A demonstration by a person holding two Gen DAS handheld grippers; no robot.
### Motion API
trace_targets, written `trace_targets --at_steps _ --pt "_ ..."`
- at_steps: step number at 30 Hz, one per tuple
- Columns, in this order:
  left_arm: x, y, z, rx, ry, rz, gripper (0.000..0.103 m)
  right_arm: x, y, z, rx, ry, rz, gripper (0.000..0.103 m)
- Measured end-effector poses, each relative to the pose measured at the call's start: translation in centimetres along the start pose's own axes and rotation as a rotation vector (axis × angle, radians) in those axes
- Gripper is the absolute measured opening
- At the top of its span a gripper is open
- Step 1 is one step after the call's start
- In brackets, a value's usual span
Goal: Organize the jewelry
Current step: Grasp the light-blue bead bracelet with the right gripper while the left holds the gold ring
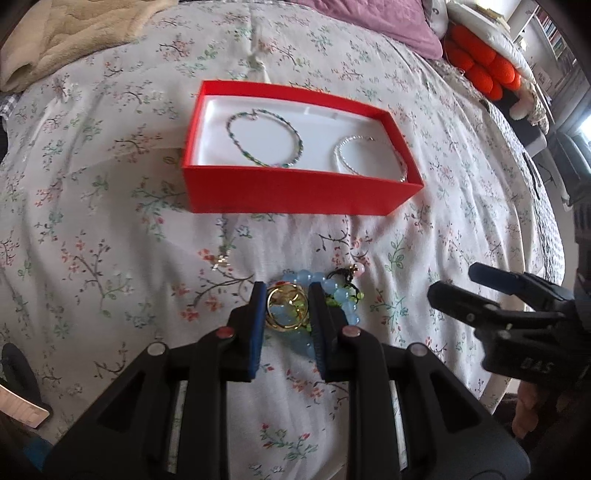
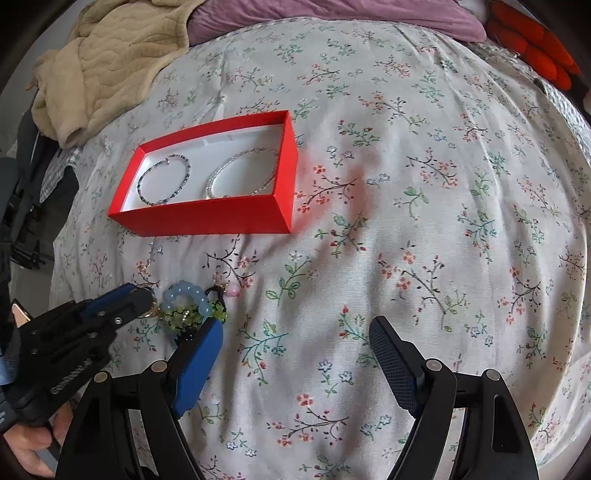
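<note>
Jewelry sits partly sorted: your red box [image 1: 295, 192] on the bed holds a green beaded bracelet [image 1: 264, 138] and a silver one [image 1: 369, 158]. Only the left wrist view shows the left tool [image 1: 286, 306] narrowed around gold rings [image 1: 284, 308] beside the blue bead bracelet [image 2: 184, 301]; your right tool [image 2: 295, 350] gapes wide, empty.

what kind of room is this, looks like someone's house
Most likely a bedroom: the work surface is a bed under a white floral-print bedspread, with a mauve pillow and a rumpled beige quilted blanket at its far end, where bookshelves also stand.
</note>
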State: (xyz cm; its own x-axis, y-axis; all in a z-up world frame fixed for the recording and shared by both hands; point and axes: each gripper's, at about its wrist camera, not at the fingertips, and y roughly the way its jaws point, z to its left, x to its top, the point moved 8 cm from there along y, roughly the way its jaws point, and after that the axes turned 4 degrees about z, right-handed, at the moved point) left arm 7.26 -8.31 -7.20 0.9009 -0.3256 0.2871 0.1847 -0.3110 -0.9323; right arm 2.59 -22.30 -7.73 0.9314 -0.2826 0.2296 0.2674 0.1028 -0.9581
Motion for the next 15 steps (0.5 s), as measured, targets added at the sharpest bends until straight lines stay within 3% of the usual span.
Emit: trace_targets --at_steps 15 --pt "-0.5 -1.2 2.3 0.003 -0.022 -0.013 0.025 -0.1 1.8 3.3 0.059 -0.025 0.042 0.082"
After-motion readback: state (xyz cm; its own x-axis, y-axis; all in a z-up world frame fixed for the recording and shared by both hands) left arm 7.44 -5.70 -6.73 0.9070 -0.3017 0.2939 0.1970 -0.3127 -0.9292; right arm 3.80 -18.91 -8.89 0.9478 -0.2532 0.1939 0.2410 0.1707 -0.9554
